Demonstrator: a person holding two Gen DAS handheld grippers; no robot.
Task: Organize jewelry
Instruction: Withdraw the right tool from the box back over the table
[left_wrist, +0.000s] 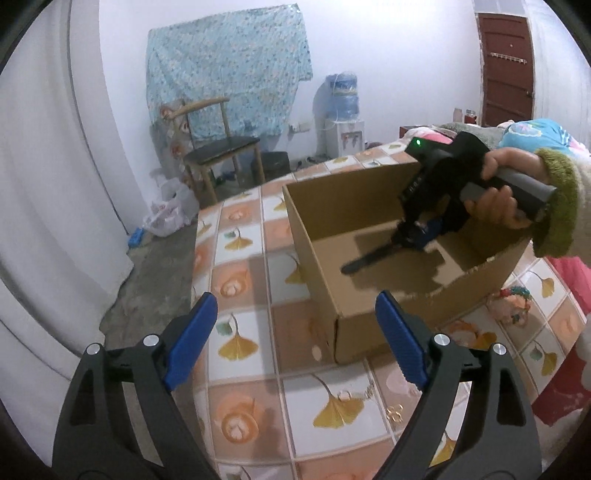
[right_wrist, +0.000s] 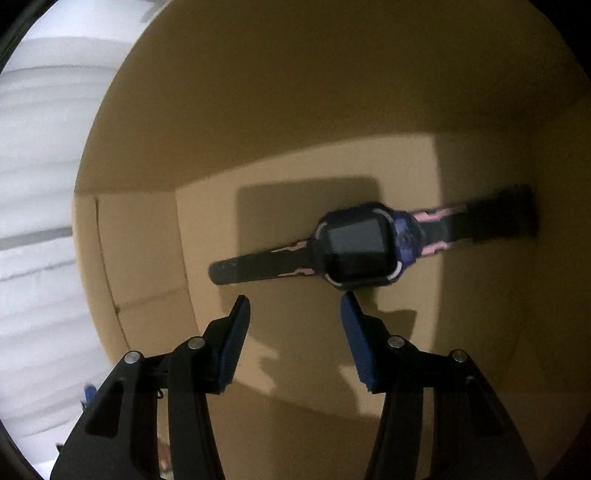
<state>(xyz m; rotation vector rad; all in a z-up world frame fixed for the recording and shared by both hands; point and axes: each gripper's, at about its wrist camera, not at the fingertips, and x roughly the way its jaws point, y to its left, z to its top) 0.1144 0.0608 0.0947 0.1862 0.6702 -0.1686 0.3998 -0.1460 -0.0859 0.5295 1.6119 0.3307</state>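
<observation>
An open cardboard box (left_wrist: 369, 325) stands on the tiled table. My right gripper (right_wrist: 295, 306) is open inside the box (right_wrist: 295, 110), just above a black and purple smartwatch (right_wrist: 354, 247) that lies free on the box floor. In the left wrist view the right gripper (left_wrist: 410, 236) reaches down into the box and the watch strap (left_wrist: 365, 258) shows below it. My left gripper (left_wrist: 295, 310) is open and empty, above the table in front of the box. Small gold rings (left_wrist: 395, 411), a chain piece (left_wrist: 365, 389) and a beaded bracelet (left_wrist: 513, 302) lie on the table.
The table (left_wrist: 258, 332) has an orange and white ginkgo-pattern cloth; its left edge drops to the floor. A wooden chair (left_wrist: 218, 155), a water dispenser (left_wrist: 343, 125) and plastic bags (left_wrist: 170, 214) stand beyond. A red item (left_wrist: 565, 398) lies at the right.
</observation>
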